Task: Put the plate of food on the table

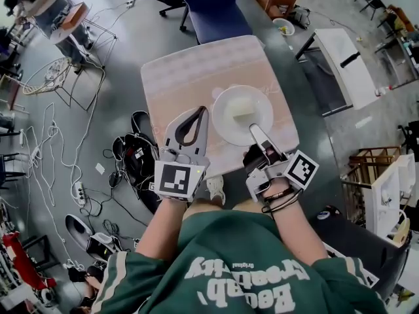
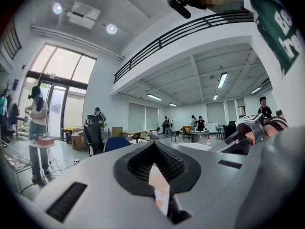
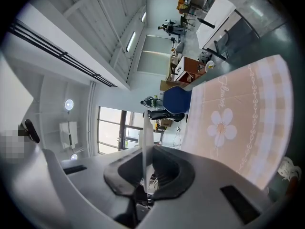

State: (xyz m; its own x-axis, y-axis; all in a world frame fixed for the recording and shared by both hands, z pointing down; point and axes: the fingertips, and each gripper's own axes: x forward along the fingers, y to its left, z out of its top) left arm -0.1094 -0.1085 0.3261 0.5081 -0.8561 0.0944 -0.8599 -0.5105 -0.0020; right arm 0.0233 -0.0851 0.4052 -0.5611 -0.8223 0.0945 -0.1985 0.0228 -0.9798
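The plate [image 1: 226, 123] is round, white and shallow, lies level, and carries a pale, creamy block of food [image 1: 243, 108] near its middle. It sits over the near right part of the table [image 1: 183, 74], its near rim clamped in the right gripper [image 1: 256, 131]; whether its base touches the cloth cannot be told. The table is small and square, covered by a pink checked cloth with a white flower print [image 3: 223, 125], and in the right gripper view the plate's rim [image 3: 144, 142] shows edge-on as a thin white strip.
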